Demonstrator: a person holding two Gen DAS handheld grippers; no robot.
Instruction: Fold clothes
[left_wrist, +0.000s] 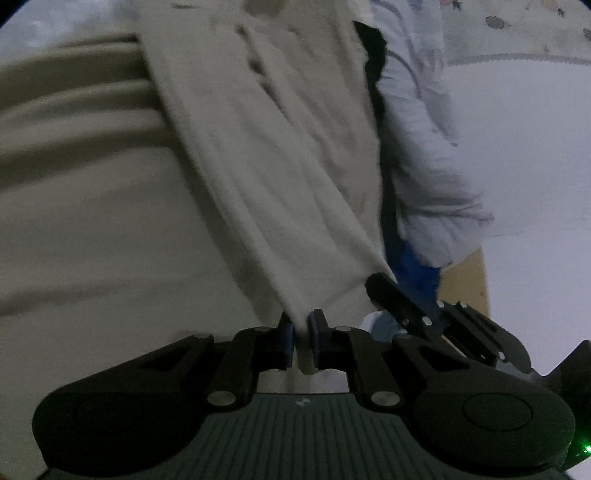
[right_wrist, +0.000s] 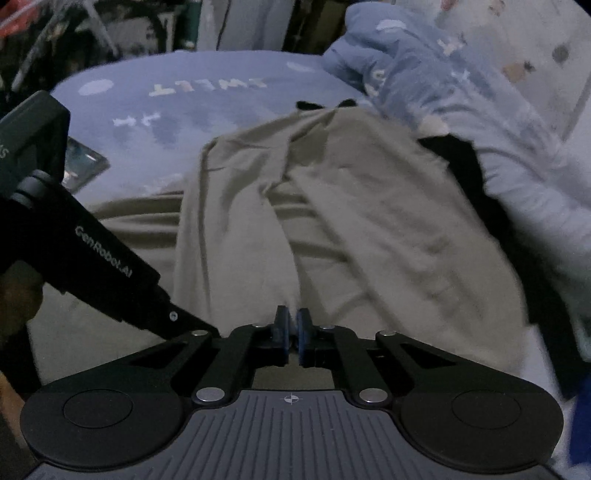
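Blue printed bedsheet is carrying a beige garment, spreading from the sheet's middle toward its near edge. Left gripper is pinching a corner of the beige garment, its jaws pressed onto the cloth, which is rising taut and ridged away from them. Right gripper is clamping another fold at the near hem, jaws pressed together. Cloth is looking creased, draped, doubled over itself. Light-blue quilt is lying bunched along the right edge.

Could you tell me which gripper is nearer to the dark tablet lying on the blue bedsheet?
Left. The left gripper sits on the tablet's side; the right gripper, pinching the beige garment, is farther over.
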